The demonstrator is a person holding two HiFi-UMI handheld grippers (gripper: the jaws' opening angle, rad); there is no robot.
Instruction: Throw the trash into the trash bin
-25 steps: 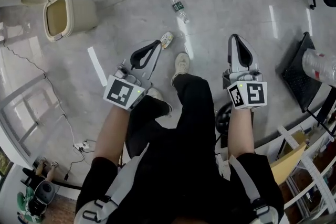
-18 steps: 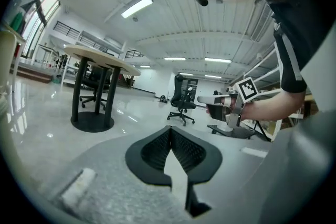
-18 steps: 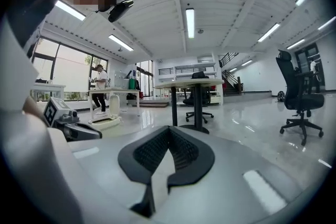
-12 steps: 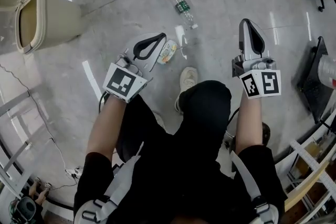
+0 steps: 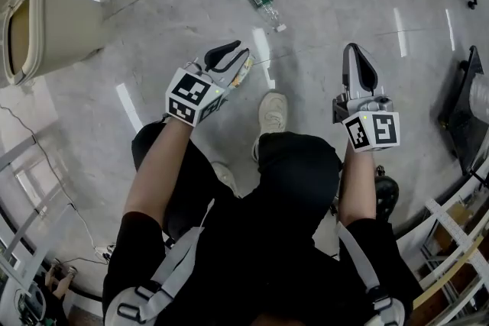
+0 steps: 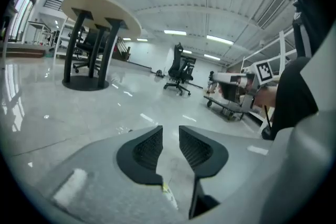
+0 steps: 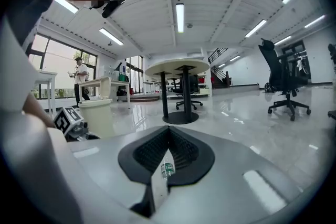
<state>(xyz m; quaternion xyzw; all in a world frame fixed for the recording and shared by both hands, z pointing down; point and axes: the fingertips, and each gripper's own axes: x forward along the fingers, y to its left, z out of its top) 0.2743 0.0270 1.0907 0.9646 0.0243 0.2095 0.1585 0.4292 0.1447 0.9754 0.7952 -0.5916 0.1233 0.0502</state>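
Lying on the glossy grey floor (image 5: pixel 176 27), the crumpled wrapper (image 5: pixel 244 73) sits right at the tips of the left gripper (image 5: pixel 238 51), partly covered by it in the head view. In the left gripper view a yellowish sliver of the wrapper (image 6: pixel 168 195) shows low in the gap. The left gripper (image 6: pixel 170 131) has its jaws a little apart and opening, with bare floor between the pads and nothing pinched.

A plastic bottle (image 5: pixel 262 0) with a green label lies on its side further out, well apart from both grippers. The beige trash bin (image 5: pixel 46 30) stands off at the far left with its lid up, well away from wrapper and bottle.

The right gripper (image 5: pixel 351 50) hangs over bare floor on the other side of the person's light shoe (image 5: pixel 271 112). Right gripper (image 7: pixel 169 128) jaws are pressed together at the tips and hold nothing. The bottle (image 7: pixel 167 169) only shows on the floor beyond them. That view also catches the bin (image 7: pixel 97 115), a round table (image 7: pixel 178 68) and an office chair (image 7: pixel 281 76) behind.
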